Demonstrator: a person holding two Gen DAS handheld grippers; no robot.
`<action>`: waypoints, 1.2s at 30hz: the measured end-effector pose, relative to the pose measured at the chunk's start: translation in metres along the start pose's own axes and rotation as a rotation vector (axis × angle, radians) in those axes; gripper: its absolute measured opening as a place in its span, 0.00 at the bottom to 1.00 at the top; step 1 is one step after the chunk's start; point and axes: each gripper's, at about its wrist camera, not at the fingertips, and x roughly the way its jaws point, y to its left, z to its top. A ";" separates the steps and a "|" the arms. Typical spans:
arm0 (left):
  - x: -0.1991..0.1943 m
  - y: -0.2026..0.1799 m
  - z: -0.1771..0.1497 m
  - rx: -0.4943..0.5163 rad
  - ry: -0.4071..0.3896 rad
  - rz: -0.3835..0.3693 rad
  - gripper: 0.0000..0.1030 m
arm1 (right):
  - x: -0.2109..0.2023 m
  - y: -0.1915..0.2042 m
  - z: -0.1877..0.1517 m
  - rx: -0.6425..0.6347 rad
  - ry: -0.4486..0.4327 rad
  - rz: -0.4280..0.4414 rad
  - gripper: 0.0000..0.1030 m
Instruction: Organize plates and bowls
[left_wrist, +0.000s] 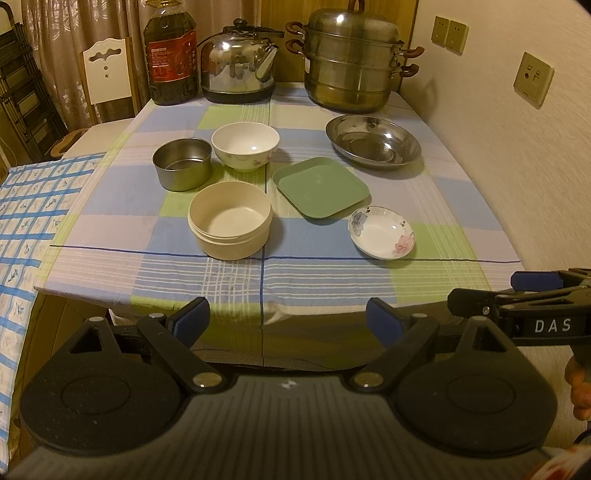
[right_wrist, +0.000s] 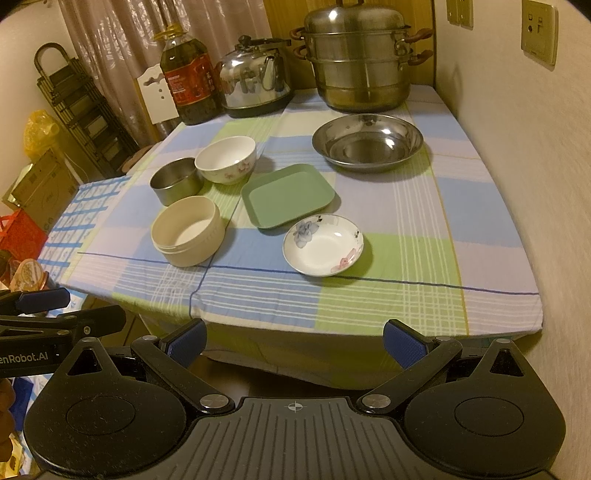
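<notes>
While both sets of jaws hung wide open and empty short of the checked-cloth bench (left_wrist: 332, 280): nothing stacked yet. Left gripper (left_wrist: 288, 321), right gripper (right_wrist: 295, 341) idle. Steel tin (left_wrist: 183, 169), white floral bowl (left_wrist: 245, 146), cream round tub (left_wrist: 229, 225), green square plate (left_wrist: 320, 186), small floral saucer (left_wrist: 381, 232), steel dish (left_wrist: 373, 141) all separate on bench.

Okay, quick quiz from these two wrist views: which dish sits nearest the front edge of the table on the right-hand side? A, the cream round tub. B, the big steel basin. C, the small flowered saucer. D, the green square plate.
C: the small flowered saucer lies closest to the front edge on the right, with the green square plate just behind it, the big steel basin far back, and the cream round tub on the left.
</notes>
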 end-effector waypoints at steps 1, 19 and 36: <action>0.000 0.000 0.000 0.000 0.000 0.000 0.88 | 0.000 0.000 0.000 0.000 0.000 0.000 0.99; 0.000 -0.001 0.002 0.001 -0.001 0.001 0.88 | -0.006 -0.002 0.004 0.002 -0.004 0.001 0.99; 0.011 -0.009 0.013 0.009 0.019 -0.043 0.87 | -0.016 -0.025 0.014 0.101 -0.115 -0.004 0.99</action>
